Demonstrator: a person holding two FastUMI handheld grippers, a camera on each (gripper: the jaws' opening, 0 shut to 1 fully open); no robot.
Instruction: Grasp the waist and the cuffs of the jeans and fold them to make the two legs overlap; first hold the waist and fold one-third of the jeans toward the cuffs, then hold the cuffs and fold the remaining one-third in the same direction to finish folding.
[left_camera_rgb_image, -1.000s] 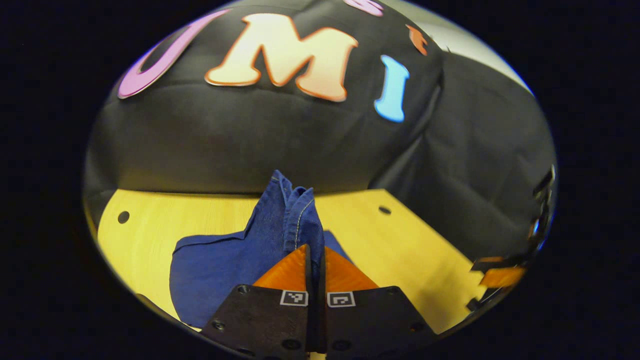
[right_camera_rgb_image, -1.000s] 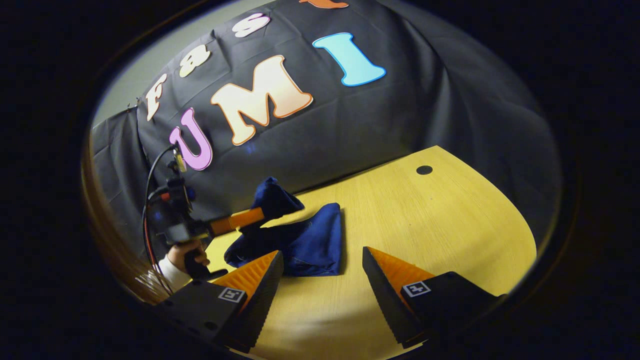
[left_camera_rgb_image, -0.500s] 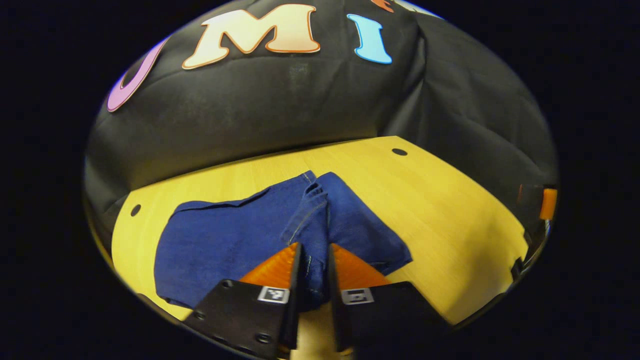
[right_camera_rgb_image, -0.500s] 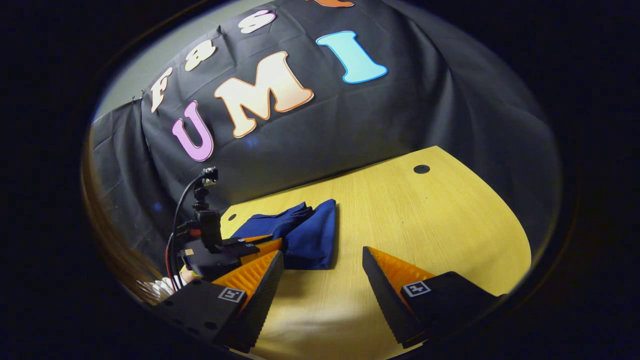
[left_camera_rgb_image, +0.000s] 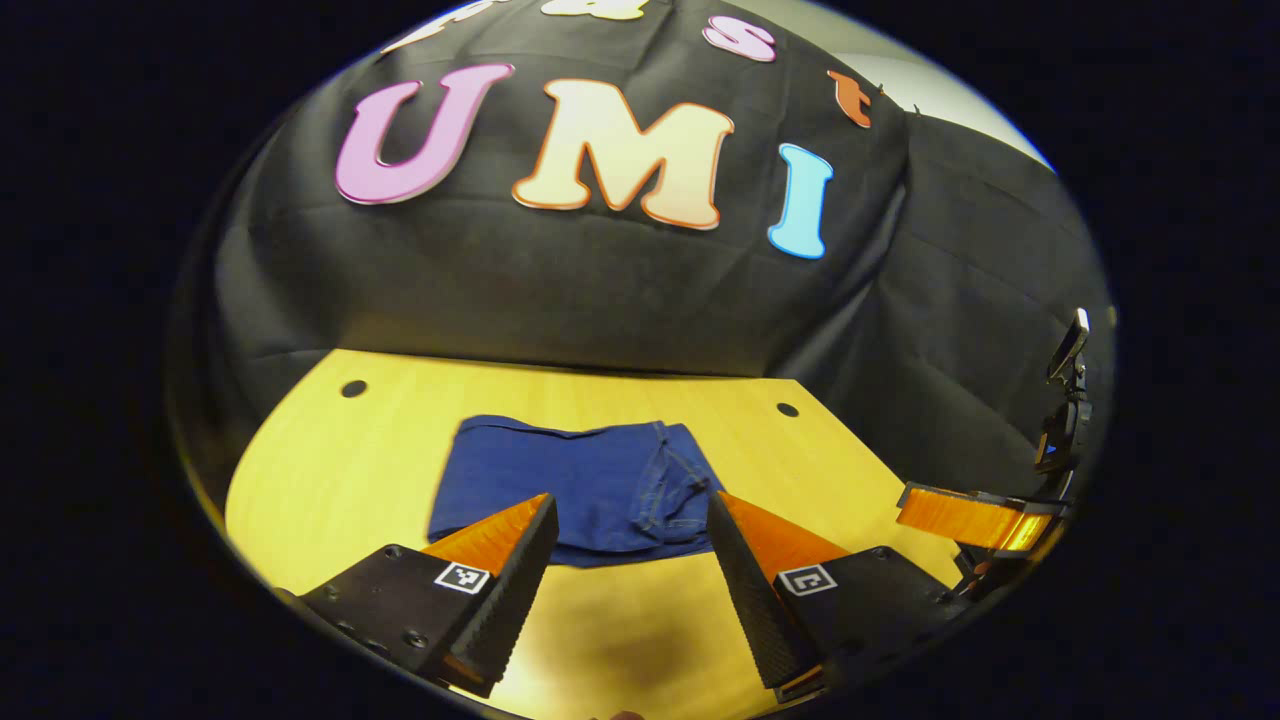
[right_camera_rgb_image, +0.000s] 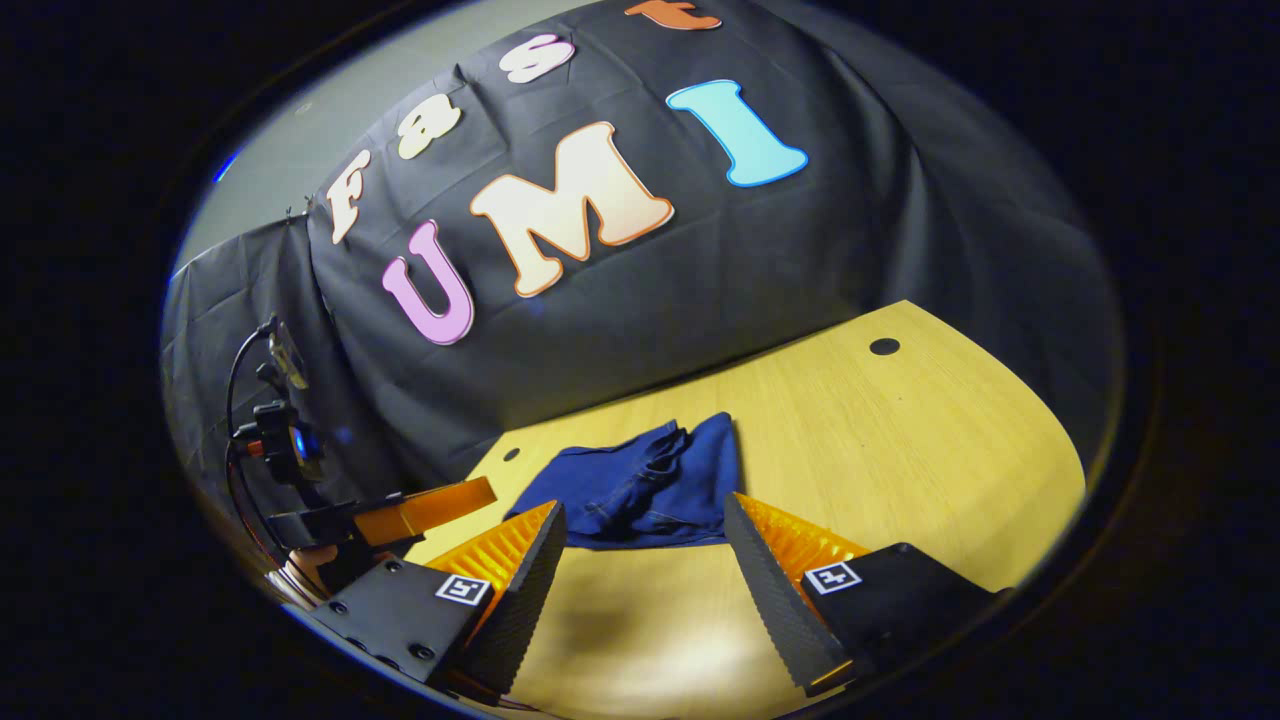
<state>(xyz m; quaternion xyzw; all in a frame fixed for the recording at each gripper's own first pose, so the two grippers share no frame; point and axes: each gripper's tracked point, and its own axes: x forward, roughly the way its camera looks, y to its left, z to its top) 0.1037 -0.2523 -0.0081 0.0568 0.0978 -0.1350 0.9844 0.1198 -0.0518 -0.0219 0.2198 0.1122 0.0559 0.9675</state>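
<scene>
Jeans folded into a compact bundle, lying flat mid-worktop, long axis running across the left gripper view. Bare worktop all round it, widest toward the right edge. Left tongs apart, holding nothing, just short of the bundle. Right tongs likewise apart.
</scene>
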